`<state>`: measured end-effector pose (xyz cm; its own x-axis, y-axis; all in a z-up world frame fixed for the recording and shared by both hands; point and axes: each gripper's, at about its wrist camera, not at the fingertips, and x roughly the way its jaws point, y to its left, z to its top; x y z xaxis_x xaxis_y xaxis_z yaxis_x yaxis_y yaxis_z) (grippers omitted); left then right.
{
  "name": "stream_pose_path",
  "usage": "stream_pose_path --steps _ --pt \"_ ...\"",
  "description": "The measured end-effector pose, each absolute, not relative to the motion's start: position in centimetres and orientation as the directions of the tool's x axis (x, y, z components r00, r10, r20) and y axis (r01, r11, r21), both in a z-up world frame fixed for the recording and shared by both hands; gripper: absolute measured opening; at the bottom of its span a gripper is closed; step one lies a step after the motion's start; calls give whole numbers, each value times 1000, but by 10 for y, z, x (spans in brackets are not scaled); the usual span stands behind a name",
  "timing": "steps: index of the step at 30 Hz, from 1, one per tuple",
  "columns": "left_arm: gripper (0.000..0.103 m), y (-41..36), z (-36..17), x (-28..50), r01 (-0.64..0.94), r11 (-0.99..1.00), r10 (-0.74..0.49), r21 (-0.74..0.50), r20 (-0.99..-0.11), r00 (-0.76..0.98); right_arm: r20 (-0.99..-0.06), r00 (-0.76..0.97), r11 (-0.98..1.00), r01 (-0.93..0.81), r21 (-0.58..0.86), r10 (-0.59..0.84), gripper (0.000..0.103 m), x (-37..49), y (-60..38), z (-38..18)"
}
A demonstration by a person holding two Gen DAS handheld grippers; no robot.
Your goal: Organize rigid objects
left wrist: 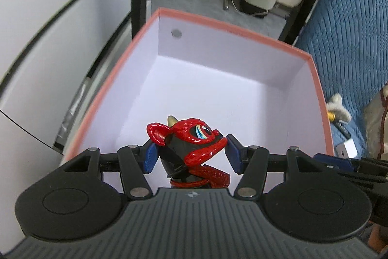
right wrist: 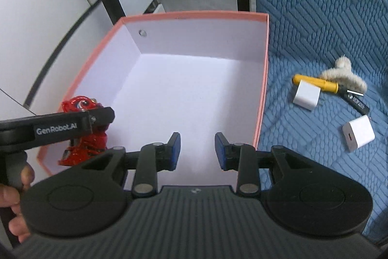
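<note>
A glossy red and black lion figurine sits between the blue pads of my left gripper, which is shut on it above the near left corner of a pink box with a white inside. In the right wrist view the figurine shows at the box's near left wall, partly behind the left gripper's finger. My right gripper is open and empty over the near edge of the box.
The box rests on a blue quilted cover. To its right lie two white cube chargers, a yellow and black pen-like tool and a fluffy beige hair clip. Grey cabinet panels and a black frame stand at left.
</note>
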<state>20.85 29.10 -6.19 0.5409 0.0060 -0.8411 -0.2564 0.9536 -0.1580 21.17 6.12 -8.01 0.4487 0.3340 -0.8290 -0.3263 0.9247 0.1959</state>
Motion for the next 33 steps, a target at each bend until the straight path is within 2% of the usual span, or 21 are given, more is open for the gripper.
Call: stream_pose_path --steps 5,13,20,23,25,27,33 --pt "63 279 -71 209 -237 959 -5 -157 -844 536 -816 473 929 -315 197 333 35 215 52 -70" --pt "63 258 -62 207 -231 964 18 -133 -833 553 -719 617 943 -282 177 320 35 218 4 -34" --pt "63 244 -52 200 -245 961 37 -125 -823 567 -681 709 978 -203 53 184 38 212 -58 -47" --pt "63 237 -53 201 -243 962 38 -123 -822 568 -680 723 986 -167 0 122 50 211 -81 -66" --pt "63 233 -54 201 -233 965 33 -123 -820 571 -686 720 989 -146 1 107 55 212 -94 -80" --pt "63 230 -54 201 -228 966 32 -122 -819 573 -688 720 992 -130 1 95 65 212 -105 -92" --pt "63 227 -53 199 -235 965 45 -118 -806 590 -666 741 988 -147 -46 80 74 219 -124 -125"
